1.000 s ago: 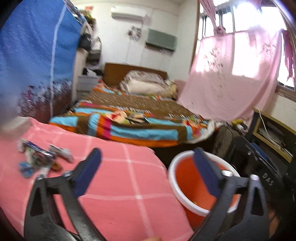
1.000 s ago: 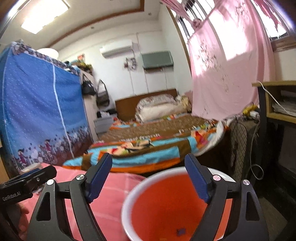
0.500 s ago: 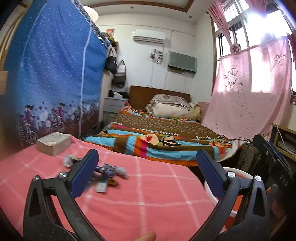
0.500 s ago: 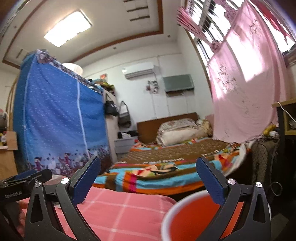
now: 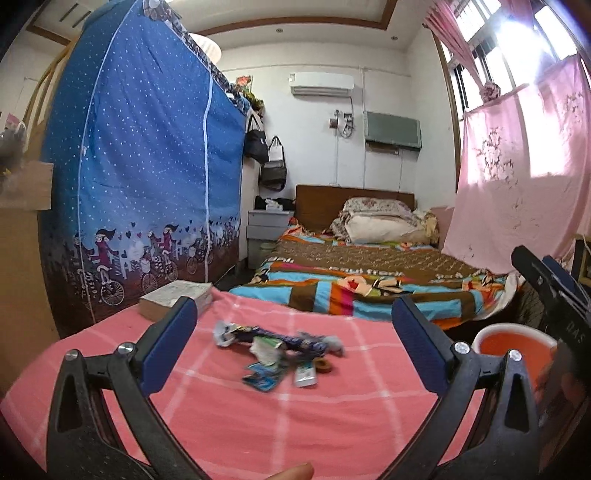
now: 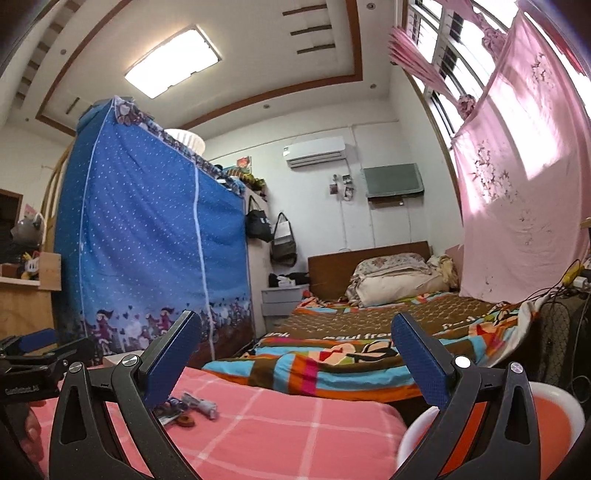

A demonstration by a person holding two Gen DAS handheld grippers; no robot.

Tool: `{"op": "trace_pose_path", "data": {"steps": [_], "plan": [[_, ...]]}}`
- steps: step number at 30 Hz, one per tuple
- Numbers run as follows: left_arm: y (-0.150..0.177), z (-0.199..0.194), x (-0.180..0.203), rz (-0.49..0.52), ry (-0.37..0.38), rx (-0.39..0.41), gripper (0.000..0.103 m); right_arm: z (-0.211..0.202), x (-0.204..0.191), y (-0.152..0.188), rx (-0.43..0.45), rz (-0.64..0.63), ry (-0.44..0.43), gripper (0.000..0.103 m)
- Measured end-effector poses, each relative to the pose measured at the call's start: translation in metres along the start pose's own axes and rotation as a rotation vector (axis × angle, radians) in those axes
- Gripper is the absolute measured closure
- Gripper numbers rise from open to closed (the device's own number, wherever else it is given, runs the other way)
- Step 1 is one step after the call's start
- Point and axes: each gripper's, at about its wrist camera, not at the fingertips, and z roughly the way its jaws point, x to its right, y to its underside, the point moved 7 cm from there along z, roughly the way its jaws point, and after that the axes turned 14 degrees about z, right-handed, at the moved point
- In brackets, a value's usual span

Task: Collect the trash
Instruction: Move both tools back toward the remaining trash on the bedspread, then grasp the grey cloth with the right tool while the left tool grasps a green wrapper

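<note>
The room was bright. Daylight poured through the window (image 5: 517,33), blowing out to white glare there and glowing through the pink curtain (image 6: 517,166) below it. A ceiling light (image 6: 173,55) left of the window shone hard white. Fisheye bending curved the walls, corners fell black, and the wrappers (image 5: 277,347) were slightly smeared.

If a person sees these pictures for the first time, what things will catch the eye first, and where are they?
The small heap of trash lies in the middle of the pink checked cloth, framed by the open left gripper. The orange bucket stands off the cloth's right edge. Behind them, a tall blue wardrobe cover fills the left side.
</note>
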Motion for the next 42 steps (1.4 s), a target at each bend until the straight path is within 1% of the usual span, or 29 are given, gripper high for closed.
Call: {"op": "trace_pose_path", "data": {"steps": [4,6,10,11,13,15,16,17,18,19,20,21,22,23,24,25,27,28,30,32,33,35,37,39,40,41,42], "plan": [[0.013,0.011,-0.014,0.021,0.006,-0.062,0.0,0.014,-0.011,0.013,-0.048,-0.009,-0.02,0.0],[0.02,0.016,-0.017,0.019,0.022,-0.096,0.0,0.023,-0.017,0.021,-0.09,-0.012,-0.041,0.0],[0.034,0.035,-0.022,-0.021,0.07,-0.194,0.0,0.037,-0.029,0.037,-0.149,-0.042,-0.063,0.0],[0.037,0.039,-0.023,-0.03,0.079,-0.212,0.002,0.042,-0.032,0.041,-0.163,-0.057,-0.061,0.0],[0.045,0.049,-0.023,-0.05,0.099,-0.268,0.007,0.05,-0.037,0.049,-0.195,-0.086,-0.053,0.0],[0.056,0.061,-0.022,-0.072,0.131,-0.333,0.021,0.06,-0.039,0.06,-0.246,-0.105,-0.049,0.0],[0.061,0.066,-0.022,-0.082,0.147,-0.367,0.024,0.064,-0.041,0.065,-0.266,-0.106,-0.048,0.0],[0.069,0.074,-0.02,-0.098,0.168,-0.414,0.031,0.069,-0.042,0.071,-0.302,-0.109,-0.043,0.0],[0.074,0.079,-0.02,-0.109,0.185,-0.445,0.037,0.074,-0.042,0.076,-0.328,-0.113,-0.035,0.0],[0.08,0.084,-0.019,-0.124,0.203,-0.479,0.04,0.079,-0.043,0.081,-0.358,-0.118,-0.031,0.0],[0.086,0.089,-0.018,-0.139,0.216,-0.512,0.047,0.084,-0.043,0.086,-0.395,-0.122,-0.029,0.0],[0.091,0.093,-0.018,-0.151,0.228,-0.541,0.053,0.089,-0.044,0.091,-0.43,-0.122,-0.029,0.002],[0.095,0.096,-0.018,-0.161,0.236,-0.566,0.055,0.094,-0.044,0.096,-0.469,-0.118,-0.033,0.005],[0.098,0.098,-0.017,-0.166,0.241,-0.581,0.059,0.099,-0.044,0.101,-0.5,-0.113,-0.036,0.009],[0.1,0.1,-0.016,-0.17,0.244,-0.593,0.06,0.106,-0.043,0.109,-0.55,-0.101,-0.039,0.013],[0.1,0.101,-0.015,-0.169,0.247,-0.594,0.06,0.111,-0.042,0.114,-0.584,-0.092,-0.04,0.014],[0.097,0.101,-0.011,-0.157,0.258,-0.589,0.061,0.126,-0.039,0.129,-0.69,-0.054,-0.051,0.024],[0.096,0.102,-0.01,-0.151,0.261,-0.59,0.061,0.132,-0.038,0.136,-0.729,-0.03,-0.06,0.026],[0.097,0.104,-0.01,-0.146,0.265,-0.598,0.065,0.143,-0.036,0.144,-0.796,0.024,-0.071,0.034],[0.099,0.106,-0.011,-0.155,0.265,-0.608,0.069,0.15,-0.036,0.151,-0.84,0.055,-0.081,0.037],[0.099,0.106,-0.012,-0.165,0.269,-0.607,0.07,0.152,-0.037,0.154,-0.859,0.06,-0.089,0.039],[0.099,0.107,-0.014,-0.181,0.275,-0.603,0.07,0.157,-0.044,0.159,-0.891,0.047,-0.108,0.042],[0.099,0.107,-0.016,-0.185,0.276,-0.6,0.07,0.162,-0.052,0.164,-0.909,0.019,-0.115,0.047],[0.098,0.107,-0.016,-0.184,0.276,-0.599,0.07,0.167,-0.058,0.17,-0.93,-0.008,-0.12,0.062],[0.098,0.107,-0.016,-0.184,0.277,-0.598,0.07,0.168,-0.059,0.173,-0.944,-0.015,-0.121,0.067],[0.098,0.107,-0.015,-0.185,0.278,-0.597,0.071,0.169,-0.06,0.176,-0.956,-0.018,-0.123,0.077],[0.097,0.107,-0.015,-0.186,0.279,-0.596,0.071,0.169,-0.061,0.179,-0.968,-0.02,-0.127,0.08]]}}
